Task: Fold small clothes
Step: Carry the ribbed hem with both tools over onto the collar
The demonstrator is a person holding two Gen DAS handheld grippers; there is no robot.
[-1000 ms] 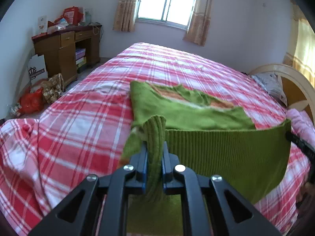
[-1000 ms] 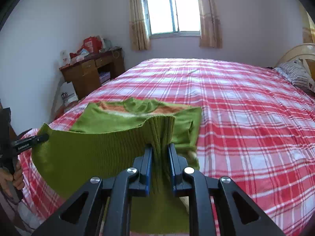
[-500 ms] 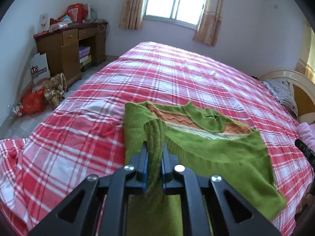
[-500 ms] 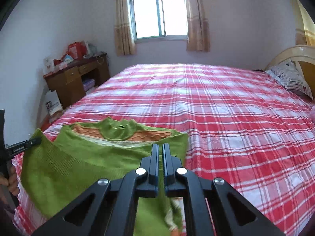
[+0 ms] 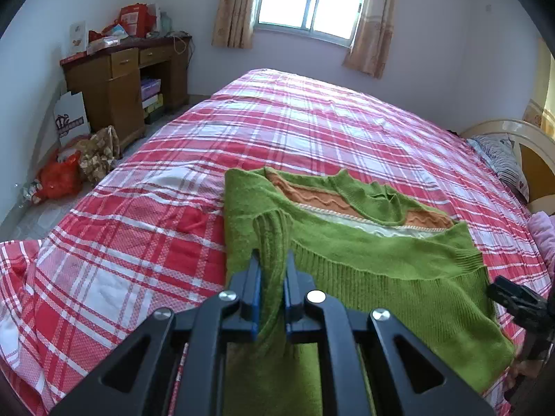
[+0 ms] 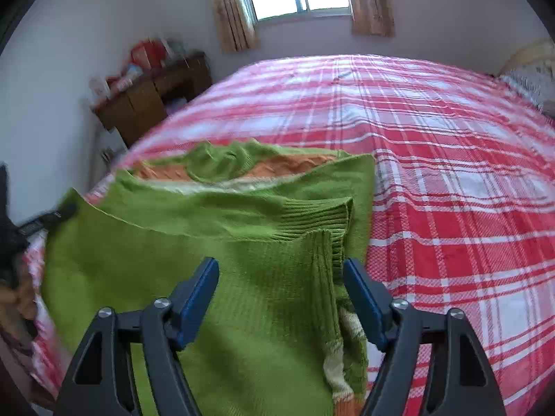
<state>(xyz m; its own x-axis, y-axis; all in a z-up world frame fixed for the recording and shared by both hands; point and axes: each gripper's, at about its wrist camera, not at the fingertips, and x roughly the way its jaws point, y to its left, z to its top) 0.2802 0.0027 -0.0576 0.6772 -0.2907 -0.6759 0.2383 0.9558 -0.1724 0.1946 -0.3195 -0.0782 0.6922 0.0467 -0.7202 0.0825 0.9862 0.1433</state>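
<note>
A green knit sweater [image 5: 381, 253] with an orange band at the chest lies on the red plaid bed [image 5: 312, 128], its lower half folded up over the body. My left gripper [image 5: 272, 270] is shut on the ribbed hem at the sweater's left corner. In the right wrist view the sweater [image 6: 208, 242] spreads under my right gripper [image 6: 282, 277]. Its jaws are opening; the ribbed hem corner lies loose between the blue pads [image 6: 204, 287], which do not press on it. The left gripper [image 6: 45, 220] shows at the far left of that view, clamped on the other corner.
A wooden desk [image 5: 118, 79] piled with boxes stands by the left wall, with bags [image 5: 59, 176] on the floor below it. A striped pillow [image 5: 503, 159] and a pink garment [image 5: 541, 232] lie at the bed's right end. Bare plaid cover stretches beyond the sweater.
Both grippers carried the hanging hem forward and down onto the sweater's upper part. The right gripper then let go of the hem and its jaws spread apart; the left stays clamped.
</note>
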